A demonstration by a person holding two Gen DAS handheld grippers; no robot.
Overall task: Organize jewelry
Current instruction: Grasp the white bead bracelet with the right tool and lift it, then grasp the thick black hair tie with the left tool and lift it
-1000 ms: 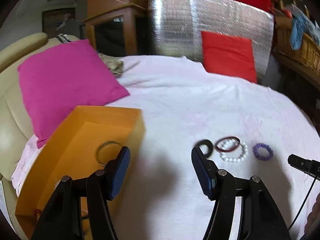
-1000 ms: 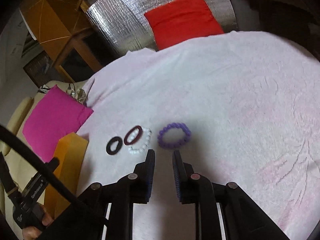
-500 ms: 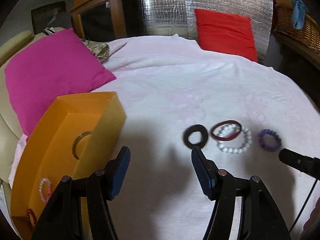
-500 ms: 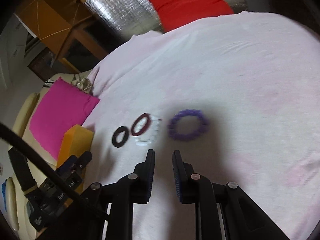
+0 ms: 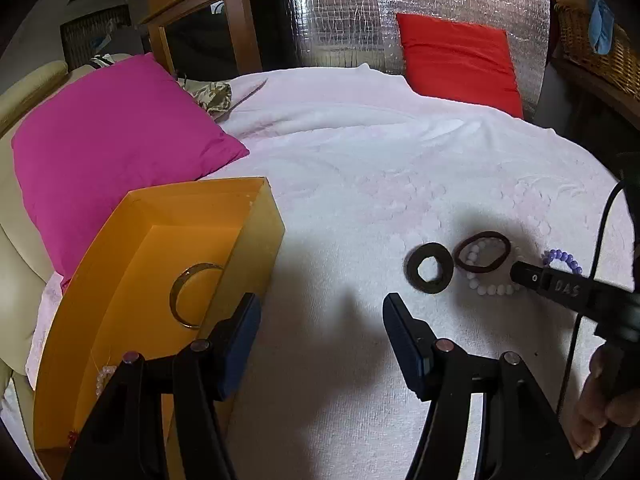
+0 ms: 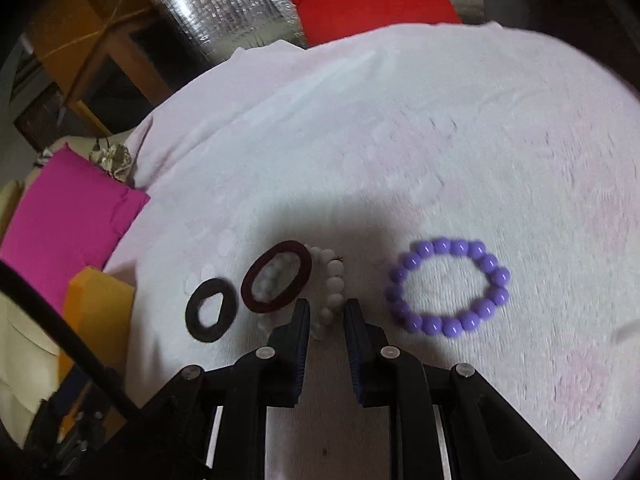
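Right gripper (image 6: 326,316): jaws narrowly parted, holding nothing, straddling near edge of white bead bracelet (image 6: 332,284); maroon band (image 6: 276,276) overlapping its left side, so pinching beads alone is advisable. Left gripper (image 5: 320,340): gaping wide, empty, hovering beside orange box (image 5: 256,236) at left

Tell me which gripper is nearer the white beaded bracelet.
Right. The right gripper has its fingers astride the white beaded bracelet; the left gripper hangs apart, toward the orange box.
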